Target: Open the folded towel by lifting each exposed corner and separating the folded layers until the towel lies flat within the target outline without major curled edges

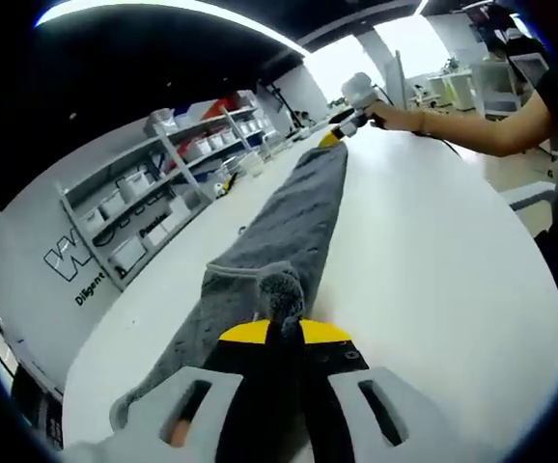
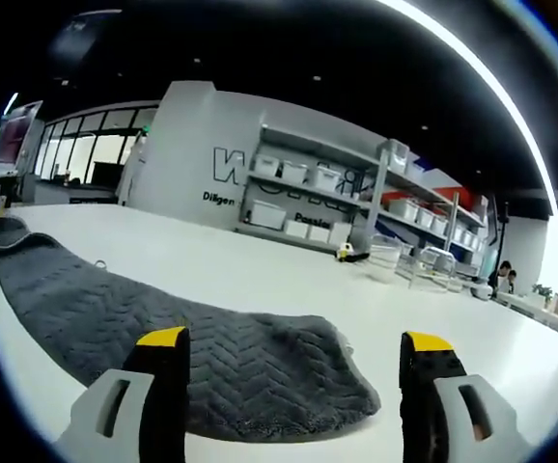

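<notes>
Stretching lengthwise across a white table (image 1: 433,260), a dark grey towel (image 1: 289,227) dominates the left gripper view. The left gripper (image 1: 281,333) has its jaws closed on the towel's bunched near end. At the towel's far end, a person's hand (image 1: 387,117) holds the other gripper.

In the right gripper view, the right gripper (image 2: 293,342) has its jaws wide apart, holding nothing, above the towel's rounded end (image 2: 260,371). Shelves (image 2: 337,207) with bins stand beyond the towel.
</notes>
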### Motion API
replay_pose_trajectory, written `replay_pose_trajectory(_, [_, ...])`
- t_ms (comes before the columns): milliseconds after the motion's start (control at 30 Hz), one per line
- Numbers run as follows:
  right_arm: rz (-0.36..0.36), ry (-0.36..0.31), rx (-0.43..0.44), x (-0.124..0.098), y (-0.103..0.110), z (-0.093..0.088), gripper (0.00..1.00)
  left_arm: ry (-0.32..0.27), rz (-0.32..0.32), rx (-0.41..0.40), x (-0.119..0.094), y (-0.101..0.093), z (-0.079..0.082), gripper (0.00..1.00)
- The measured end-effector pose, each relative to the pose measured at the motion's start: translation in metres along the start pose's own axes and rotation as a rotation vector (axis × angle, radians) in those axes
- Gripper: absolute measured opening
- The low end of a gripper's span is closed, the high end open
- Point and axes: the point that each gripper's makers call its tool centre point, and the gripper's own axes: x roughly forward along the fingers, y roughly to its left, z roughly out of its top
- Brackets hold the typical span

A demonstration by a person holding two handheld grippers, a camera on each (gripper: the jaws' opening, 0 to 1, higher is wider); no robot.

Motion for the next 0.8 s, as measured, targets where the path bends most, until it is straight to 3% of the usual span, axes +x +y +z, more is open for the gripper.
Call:
replay_pose_trajectory(167, [0.002, 0.005, 0.003, 0.001, -0.001, -0.001, 0.91, -0.028, -0.007, -0.026, 0.002, -0.006, 0.005, 0.28])
replay_pose_trajectory(433, [-0.001, 0.005, 0.006, 0.001, -0.001, -0.001, 0.91, -0.11, 0.018, -0.006, -0.006, -0.009, 0.035, 0.38])
replay_pose_trajectory(600, [0.001, 0.006, 0.006, 0.001, -0.001, -0.002, 0.91, -0.122, 0.033, -0.053, -0.005, 0.006, 0.042, 0.44])
replay_pose_trajectory(800, [0.003, 0.004, 0.015, 0.001, -0.001, -0.001, 0.91, -0.12, 0.02, -0.093, 0.004, 0.015, 0.045, 0.42])
